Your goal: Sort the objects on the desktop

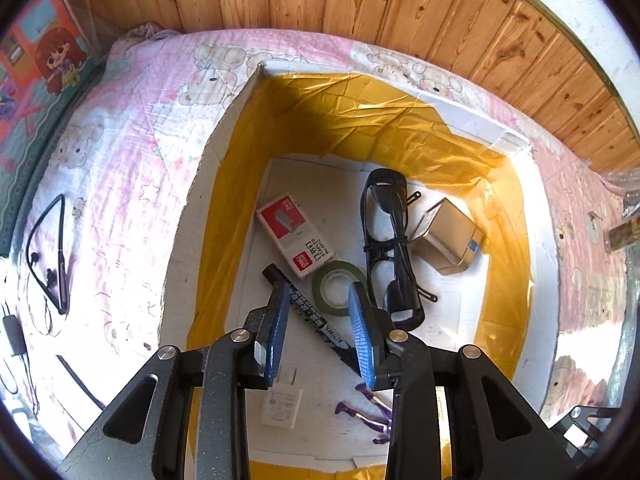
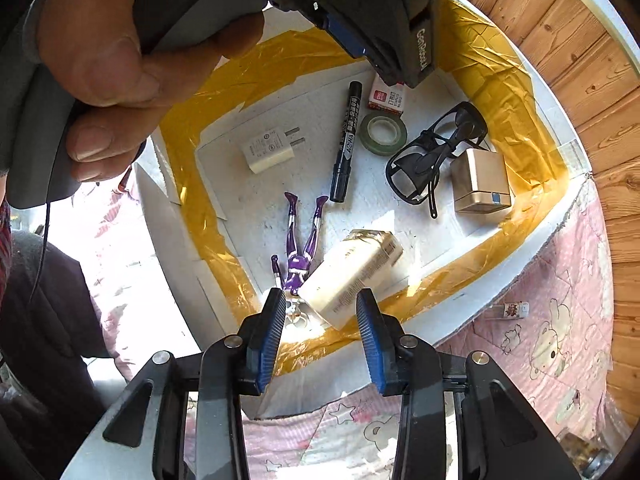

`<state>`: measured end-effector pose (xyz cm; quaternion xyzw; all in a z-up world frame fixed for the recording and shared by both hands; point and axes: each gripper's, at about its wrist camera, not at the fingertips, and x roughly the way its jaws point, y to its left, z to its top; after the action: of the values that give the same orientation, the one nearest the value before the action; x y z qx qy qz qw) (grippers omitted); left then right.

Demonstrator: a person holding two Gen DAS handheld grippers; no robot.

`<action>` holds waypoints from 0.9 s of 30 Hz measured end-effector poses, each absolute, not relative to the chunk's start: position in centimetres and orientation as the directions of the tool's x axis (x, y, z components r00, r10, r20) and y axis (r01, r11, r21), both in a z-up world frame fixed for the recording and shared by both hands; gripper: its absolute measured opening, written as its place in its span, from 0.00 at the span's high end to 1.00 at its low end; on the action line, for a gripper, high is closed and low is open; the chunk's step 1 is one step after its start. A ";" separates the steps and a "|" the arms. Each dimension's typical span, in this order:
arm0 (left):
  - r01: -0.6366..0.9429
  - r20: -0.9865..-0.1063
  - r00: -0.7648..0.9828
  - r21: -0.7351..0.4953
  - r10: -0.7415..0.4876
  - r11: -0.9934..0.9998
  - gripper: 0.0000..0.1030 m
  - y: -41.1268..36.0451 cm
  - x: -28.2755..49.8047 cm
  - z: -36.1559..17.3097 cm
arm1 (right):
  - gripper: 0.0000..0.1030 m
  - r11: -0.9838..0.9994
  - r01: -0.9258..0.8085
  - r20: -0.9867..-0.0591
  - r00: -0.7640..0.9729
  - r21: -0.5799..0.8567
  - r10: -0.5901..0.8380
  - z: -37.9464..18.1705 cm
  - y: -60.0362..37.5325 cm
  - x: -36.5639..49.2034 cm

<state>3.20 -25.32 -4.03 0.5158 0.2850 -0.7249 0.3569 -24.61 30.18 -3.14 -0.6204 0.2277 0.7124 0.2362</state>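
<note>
Down on the box [image 2: 560, 216] floor lies the cream carton [image 2: 352, 276], tilted beside the purple figure [image 2: 298, 258]. Above it my right gripper [image 2: 320, 340] stands apart, empty; my left gripper [image 1: 320, 332] too, over the marker [image 1: 312, 312]. I should lift both straight up, clear of the walls.

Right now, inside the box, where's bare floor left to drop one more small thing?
The widest bare patch sits between the white charger, the purple figure and the box's yellow-taped wall. A smaller gap lies between the black marker, the glasses and the cream carton. It's crowded around the green tape roll, staple box and gold box.
</note>
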 end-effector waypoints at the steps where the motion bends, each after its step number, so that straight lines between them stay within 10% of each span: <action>1: 0.811 -0.950 -0.215 -0.044 -0.227 -0.583 0.69 -25.0 3.3 -3.7 | 0.63 -0.787 -0.617 -0.991 -0.121 0.030 0.056 -3.0 29.7 -24.5; 27: 0.794 -0.898 -0.265 0.003 -0.352 -0.608 0.66 -16.3 7.8 1.8 | 0.62 -0.785 -0.618 -0.967 -0.170 -0.045 0.189 0.1 25.3 -23.1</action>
<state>7.82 -16.31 1.83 0.4748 0.2328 -0.7606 0.3766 -23.09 25.27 0.12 -0.5841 0.1837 0.7423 0.2720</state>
